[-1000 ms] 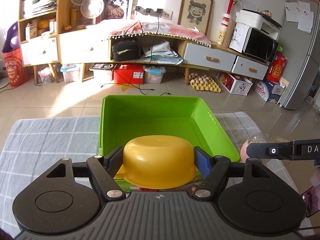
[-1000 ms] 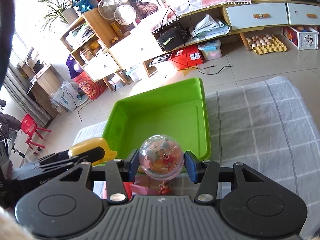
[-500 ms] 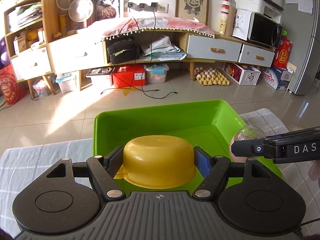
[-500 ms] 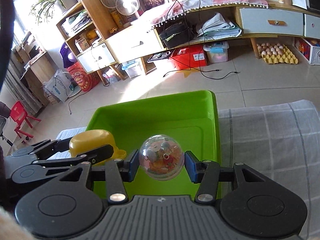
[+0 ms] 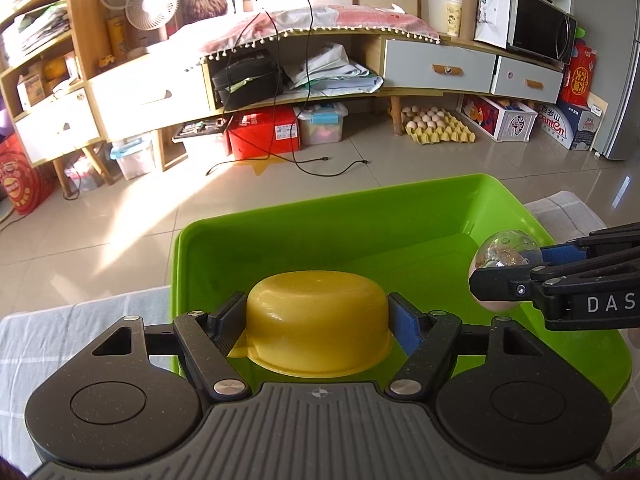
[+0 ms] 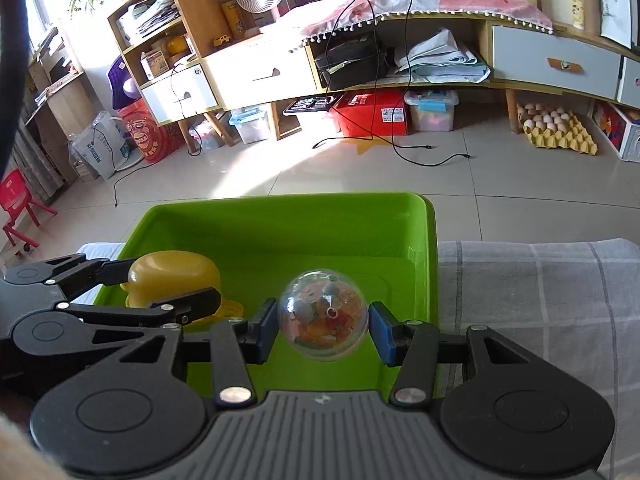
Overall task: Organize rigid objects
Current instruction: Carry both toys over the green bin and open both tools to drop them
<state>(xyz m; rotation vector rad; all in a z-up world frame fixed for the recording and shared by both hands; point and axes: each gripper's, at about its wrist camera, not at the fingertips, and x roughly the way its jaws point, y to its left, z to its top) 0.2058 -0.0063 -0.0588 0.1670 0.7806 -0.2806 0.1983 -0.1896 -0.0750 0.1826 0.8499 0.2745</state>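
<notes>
My left gripper (image 5: 318,322) is shut on an upside-down yellow bowl (image 5: 318,320) and holds it over the near left part of the green bin (image 5: 360,208). My right gripper (image 6: 323,326) is shut on a clear ball with small toys inside (image 6: 323,314), held over the near part of the same bin (image 6: 280,220). The ball (image 5: 504,254) and right gripper (image 5: 510,278) show at the right of the left wrist view. The bowl (image 6: 172,276) and left gripper (image 6: 160,286) show at the left of the right wrist view.
The bin sits on a grey checked tablecloth (image 6: 540,300) that ends just past it. Beyond lies tiled floor (image 5: 140,216) with cables, a low cabinet (image 5: 280,72), storage boxes and an egg tray (image 5: 438,124).
Both grippers have moved forward with their objects, from the bin's near rim to over its inside. The grips have not changed.
</notes>
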